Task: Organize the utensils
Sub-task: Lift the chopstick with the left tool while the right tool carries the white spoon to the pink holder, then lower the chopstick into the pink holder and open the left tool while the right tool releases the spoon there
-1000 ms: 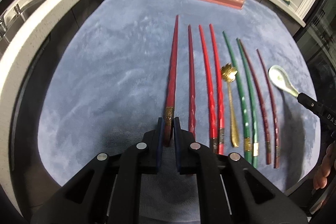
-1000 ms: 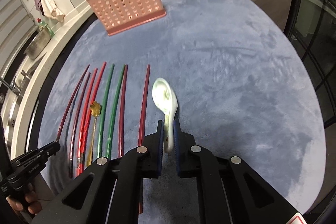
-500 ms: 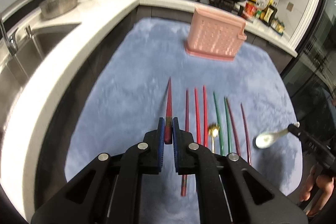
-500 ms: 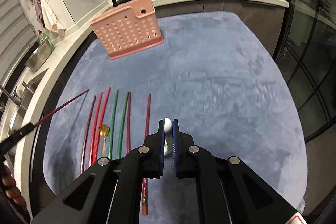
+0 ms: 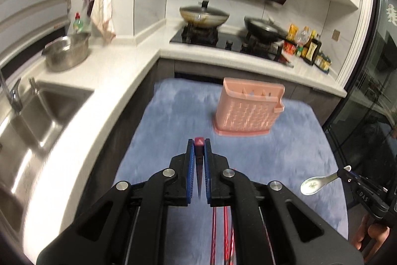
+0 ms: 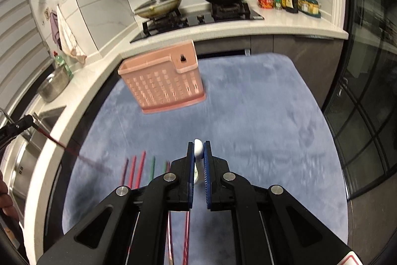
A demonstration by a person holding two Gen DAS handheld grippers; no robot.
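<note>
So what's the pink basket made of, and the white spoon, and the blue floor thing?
The pink basket looks like moulded plastic: matte, thin walls with rows of punched holes. The white spoon seems to be glazed ceramic: glossy, thick, with a faint pattern in its bowl. The blue mat looks like soft plush fabric, since brush marks show in its pile.

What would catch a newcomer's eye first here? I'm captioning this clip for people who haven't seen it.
The pink slotted utensil basket stands upright on the blue mat, ahead of both grippers. The left gripper is shut on a dark red chopstick, and the right gripper on a white ceramic spoon, both lifted off the mat.
</note>
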